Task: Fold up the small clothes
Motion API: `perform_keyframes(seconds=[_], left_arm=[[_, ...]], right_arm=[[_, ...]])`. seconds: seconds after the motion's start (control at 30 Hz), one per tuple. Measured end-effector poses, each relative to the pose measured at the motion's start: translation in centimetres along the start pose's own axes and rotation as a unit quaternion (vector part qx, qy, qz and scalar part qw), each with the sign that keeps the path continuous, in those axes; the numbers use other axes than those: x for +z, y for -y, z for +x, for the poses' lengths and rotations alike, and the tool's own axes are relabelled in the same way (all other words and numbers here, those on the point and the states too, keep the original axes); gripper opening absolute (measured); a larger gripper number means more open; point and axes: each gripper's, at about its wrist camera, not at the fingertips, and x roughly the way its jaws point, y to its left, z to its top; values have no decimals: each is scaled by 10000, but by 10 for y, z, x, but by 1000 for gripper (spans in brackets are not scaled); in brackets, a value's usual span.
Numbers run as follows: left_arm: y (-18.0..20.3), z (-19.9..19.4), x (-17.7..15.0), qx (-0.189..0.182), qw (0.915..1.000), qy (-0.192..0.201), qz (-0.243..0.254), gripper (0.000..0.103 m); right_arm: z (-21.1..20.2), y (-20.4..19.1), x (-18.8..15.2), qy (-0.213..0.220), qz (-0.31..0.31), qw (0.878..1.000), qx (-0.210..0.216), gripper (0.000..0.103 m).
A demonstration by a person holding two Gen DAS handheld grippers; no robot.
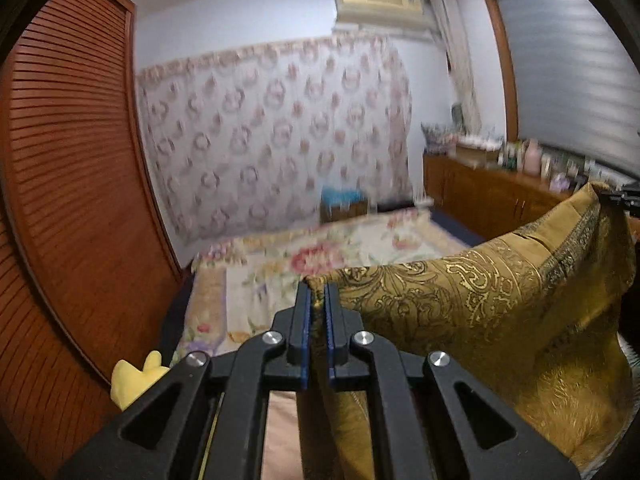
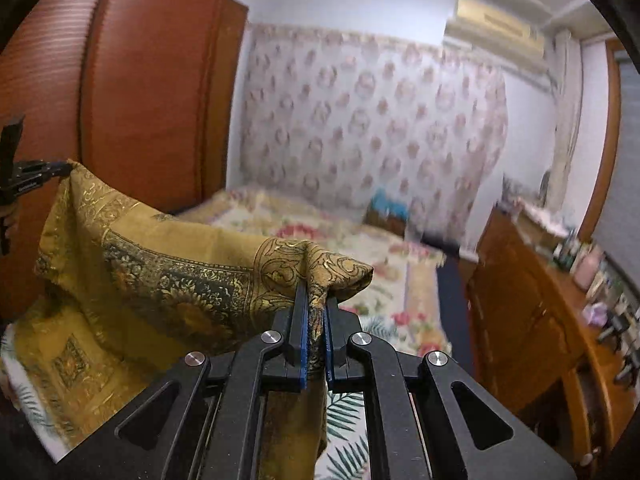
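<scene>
A gold cloth (image 1: 460, 304) with dark paisley borders hangs stretched between my two grippers above the bed. My left gripper (image 1: 318, 286) is shut on one top corner of it. My right gripper (image 2: 316, 292) is shut on the other top corner, where the gold cloth (image 2: 160, 280) bunches over the blue pads. In the left wrist view the right gripper (image 1: 624, 196) shows at the far right edge, holding its corner. In the right wrist view the left gripper (image 2: 44, 170) shows at the far left edge. The cloth sags in the middle and drapes downward.
A bed (image 1: 320, 252) with a floral cover lies below and ahead. A wooden louvred wardrobe (image 1: 68, 200) stands on the left. A low wooden cabinet (image 2: 532, 320) with bottles runs along the right. A yellow soft toy (image 1: 134, 378) sits near the wardrobe. A floral curtain (image 2: 360, 128) hangs behind.
</scene>
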Motion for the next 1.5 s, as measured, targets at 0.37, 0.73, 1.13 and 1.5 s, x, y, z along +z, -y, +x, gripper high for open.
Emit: perform_keyframes(seconds=[0.37,0.73,1.13,1.5], left_arm=[[20,114,-27,-146,9964,-828,-79,6],[26,94,-76,-345,9899,-1369,-91,24],[60,52,-130,-677,9827,-1719,-126,28],[59,67,-139,-408,9810,-1880,-234,29]], right_arm=[[131,35,-40,-942,398,9947,43,3],[136,38,-83,-1244,799,9888,182,54],[122,38,-145,-1640,1251,9785,65,54],[129,50,-154,-1733,1411,9746,-137,54]])
